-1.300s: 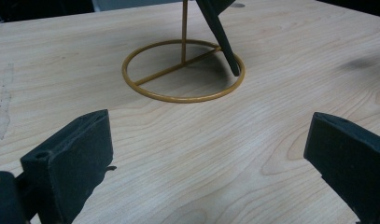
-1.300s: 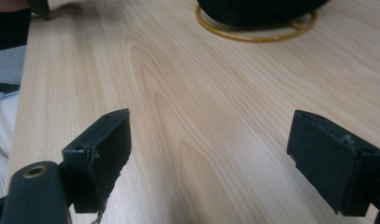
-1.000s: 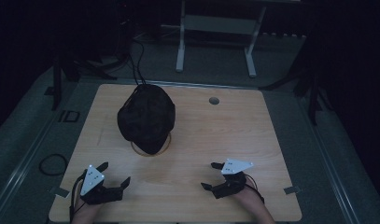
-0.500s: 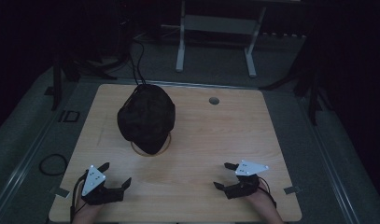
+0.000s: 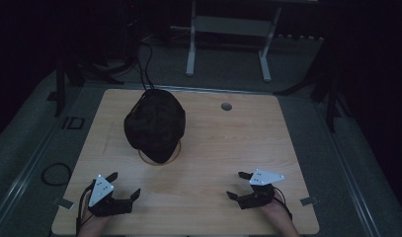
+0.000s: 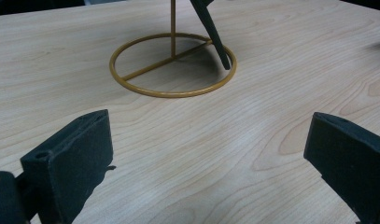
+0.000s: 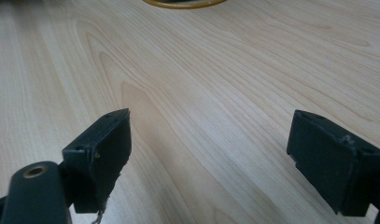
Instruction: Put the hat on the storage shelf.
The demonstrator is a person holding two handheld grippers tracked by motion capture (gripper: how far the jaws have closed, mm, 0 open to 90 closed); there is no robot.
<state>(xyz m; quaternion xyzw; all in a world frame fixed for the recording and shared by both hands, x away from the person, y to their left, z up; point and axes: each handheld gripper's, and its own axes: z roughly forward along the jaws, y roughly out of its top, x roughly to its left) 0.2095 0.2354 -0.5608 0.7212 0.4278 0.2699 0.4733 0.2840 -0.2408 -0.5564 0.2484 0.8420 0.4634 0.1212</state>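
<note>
Two open tools [image 5: 123, 185] [image 5: 236, 184], hat [image 5: 154, 123] apart.

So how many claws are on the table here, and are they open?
2. The left claw sits at the near left edge, the right claw at the near right edge of the light wooden table; both open, empty.

Each hand carried a black two-jaw gripper topped by a pale grey three-cornered plate — the left gripper [image 5: 120, 186] and the right gripper [image 5: 240, 184] alike. Thin dark cables trailed back from both. Up close, the jaws were matte black blocks with small screw holes — one brass-coloured eyelet showed beside the right gripper's near jaw.
</note>
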